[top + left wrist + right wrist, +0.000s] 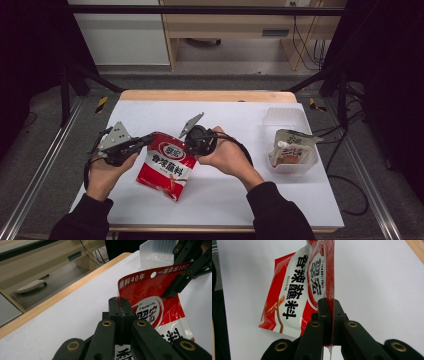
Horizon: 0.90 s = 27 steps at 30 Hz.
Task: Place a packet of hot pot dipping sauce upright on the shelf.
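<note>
A person seated at a white table [235,195] holds a red seasoning packet [166,165] between two hand-held grippers. The left gripper [149,140] pinches the packet's top left corner, its jaws pressed together on the film. The right gripper [192,142] pinches the top right corner, jaws likewise pressed on the edge. The packet hangs from these two grips with its long axis running down and toward the person, its lower end resting on or just above the tabletop; the view does not settle which.

In the left gripper view, the packet's top seal [150,275] stretches away from the closed jaws toward the other gripper [185,272], which bites the far corner. In the right gripper view, the packet [294,290] hangs to one side, seen nearly edge-on at the seal.

Both hands are equally close, one at each corner, so a pull apart would likely act across the top seal.

Well to the right stands a clear plastic bin [295,120] holding a pale spouted pouch [292,147]. Nothing lies between the packet and the bin.
</note>
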### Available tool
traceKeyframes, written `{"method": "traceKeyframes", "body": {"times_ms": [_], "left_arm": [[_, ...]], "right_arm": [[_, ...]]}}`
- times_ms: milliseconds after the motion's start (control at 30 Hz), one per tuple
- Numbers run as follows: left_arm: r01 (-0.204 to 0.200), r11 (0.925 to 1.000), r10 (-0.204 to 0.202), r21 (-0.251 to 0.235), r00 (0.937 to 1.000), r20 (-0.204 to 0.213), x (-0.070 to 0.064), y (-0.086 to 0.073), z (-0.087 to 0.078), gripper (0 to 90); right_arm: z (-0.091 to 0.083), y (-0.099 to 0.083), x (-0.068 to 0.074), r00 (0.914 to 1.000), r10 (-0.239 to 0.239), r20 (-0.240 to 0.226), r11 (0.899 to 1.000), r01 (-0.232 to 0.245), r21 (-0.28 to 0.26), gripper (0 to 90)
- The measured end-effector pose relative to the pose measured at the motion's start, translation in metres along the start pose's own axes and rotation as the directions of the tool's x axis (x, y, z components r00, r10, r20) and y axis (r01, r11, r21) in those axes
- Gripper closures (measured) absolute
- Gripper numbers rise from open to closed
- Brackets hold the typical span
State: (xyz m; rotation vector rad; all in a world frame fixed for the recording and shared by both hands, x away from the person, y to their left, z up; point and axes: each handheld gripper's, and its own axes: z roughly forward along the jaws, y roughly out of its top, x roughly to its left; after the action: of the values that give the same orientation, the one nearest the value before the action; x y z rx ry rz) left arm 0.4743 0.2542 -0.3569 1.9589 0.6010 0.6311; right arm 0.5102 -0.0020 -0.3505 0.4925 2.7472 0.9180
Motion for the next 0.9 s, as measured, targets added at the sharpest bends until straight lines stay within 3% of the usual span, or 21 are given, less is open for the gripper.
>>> {"method": "traceKeyframes", "body": {"times_ms": [33, 67, 300, 467, 700, 900], "left_arm": [[-0.001, 1.0000, 0.001, 0.005, 1.0000, -0.009, 0.000, 0.000, 0.000, 89.9], [-0.010, 0.9999, 0.011, 0.011, 0.9997, -0.023, 0.001, -0.001, 0.001, 83.6], [0.044, 0.9989, -0.042, 0.019, 0.9964, -0.073, 0.005, -0.015, 0.003, 54.0], [0.083, 0.9939, -0.078, 0.073, 0.9945, -0.070, 0.009, -0.035, 0.005, 32.5], [0.145, 0.9805, -0.134, 0.133, 0.9875, -0.082, 0.010, -0.072, 0.007, 17.4], [0.181, 0.9688, -0.164, 0.169, 0.9801, -0.111, 0.009, -0.087, 0.007, 10.6]], "right_arm": [[0.000, 0.000, 0.000, 1.0000, 0.001, 0.001, 1.000, -0.001, 0.000, 90.0], [0.000, 0.000, 0.000, 1.0000, 0.000, 0.001, 1.000, 0.000, 0.000, 90.0], [0.001, 0.000, -0.005, 0.9998, 0.015, 0.009, 1.000, -0.015, -0.003, 90.0], [0.002, 0.001, -0.007, 0.9997, 0.024, 0.005, 1.000, -0.023, -0.013, 90.0], [-0.002, 0.005, -0.010, 0.9996, 0.027, 0.005, 0.999, -0.027, -0.021, 90.0], [-0.015, 0.007, -0.012, 0.9993, 0.037, 0.006, 0.998, -0.036, -0.045, 90.0]]}}
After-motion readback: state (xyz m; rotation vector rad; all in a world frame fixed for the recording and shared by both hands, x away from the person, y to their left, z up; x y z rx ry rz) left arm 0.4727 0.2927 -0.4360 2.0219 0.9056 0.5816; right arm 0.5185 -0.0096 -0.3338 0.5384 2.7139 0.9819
